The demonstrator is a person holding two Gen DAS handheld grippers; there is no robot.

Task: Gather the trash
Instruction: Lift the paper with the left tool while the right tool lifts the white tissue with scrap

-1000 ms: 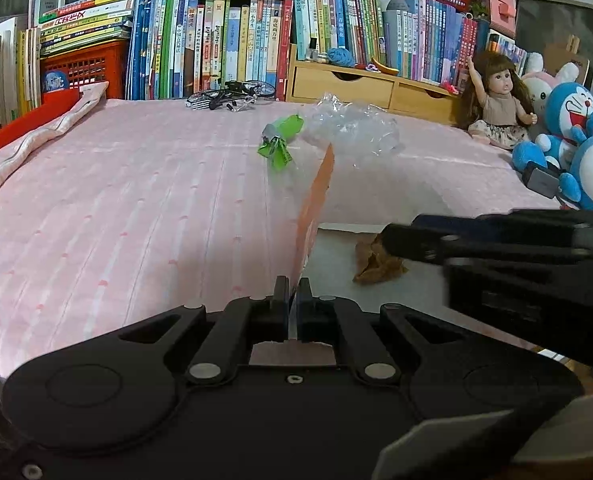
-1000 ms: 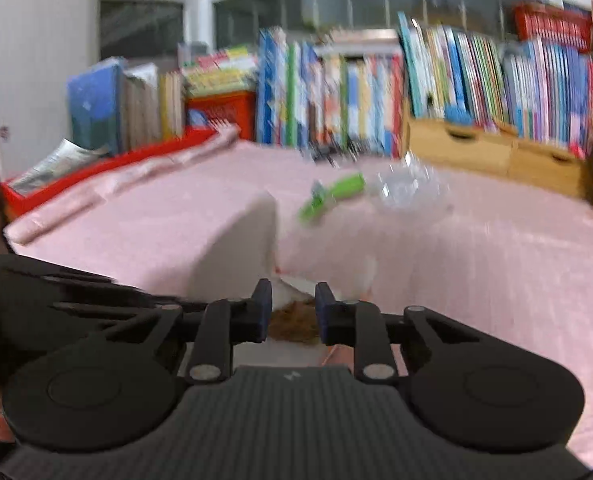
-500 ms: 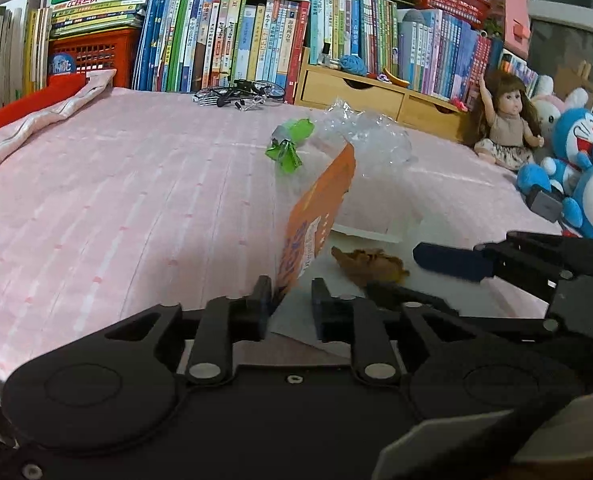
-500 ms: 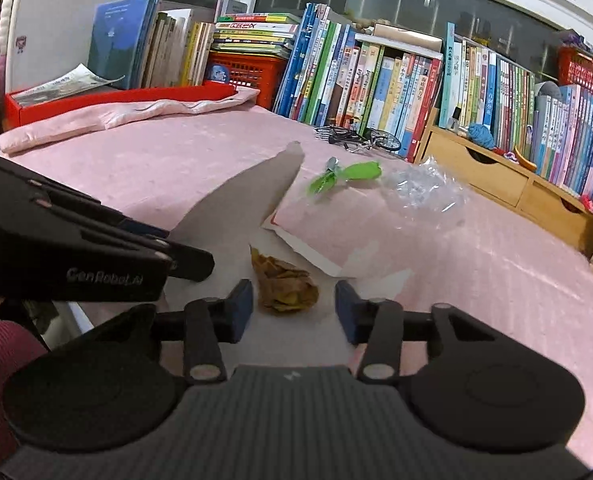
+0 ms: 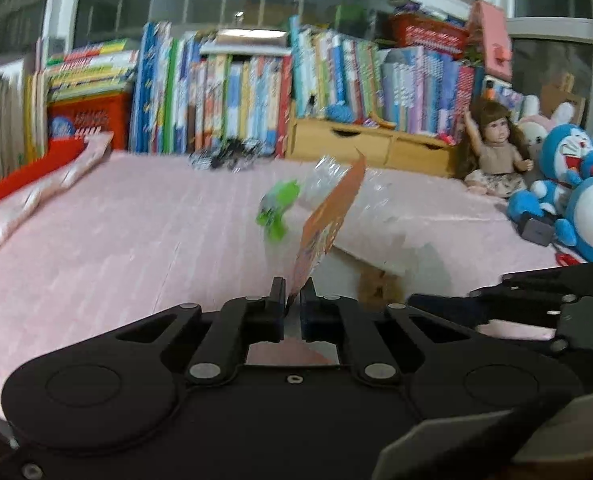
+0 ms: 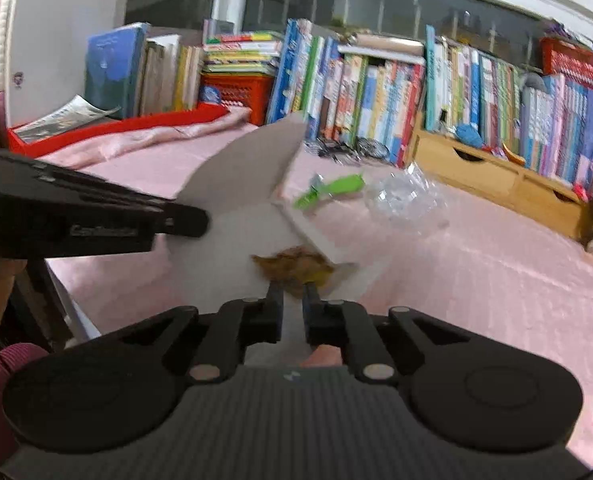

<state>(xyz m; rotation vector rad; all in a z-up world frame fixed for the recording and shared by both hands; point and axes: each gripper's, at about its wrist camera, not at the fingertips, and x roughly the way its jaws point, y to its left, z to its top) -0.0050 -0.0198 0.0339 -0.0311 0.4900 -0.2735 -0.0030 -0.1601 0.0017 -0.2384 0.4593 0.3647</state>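
My left gripper (image 5: 292, 304) is shut on the lower edge of a folded cardboard sheet (image 5: 332, 216), orange on one face and grey-white (image 6: 248, 176) on the other, which stands tilted up from the pink bedspread. A brown crumpled scrap (image 6: 292, 264) lies on the sheet's flat white part, and my right gripper (image 6: 292, 298) is shut on it. In the left wrist view the scrap (image 5: 380, 284) shows just past the right gripper's fingers (image 5: 448, 304). Farther back lie a green wrapper (image 6: 332, 190) and a crumpled clear plastic bag (image 6: 404, 200).
The pink bedspread (image 5: 116, 240) covers the whole surface. Books (image 5: 224, 100) and a wooden drawer box (image 5: 376, 148) line the back. A doll (image 5: 492, 148) and blue plush toys (image 5: 576, 192) sit right. A red tray (image 6: 108, 128) lies left.
The left gripper opened half a second ago and has shut again on the cardboard, lifting it. The right gripper went from open around the brown scrap to shut on it.
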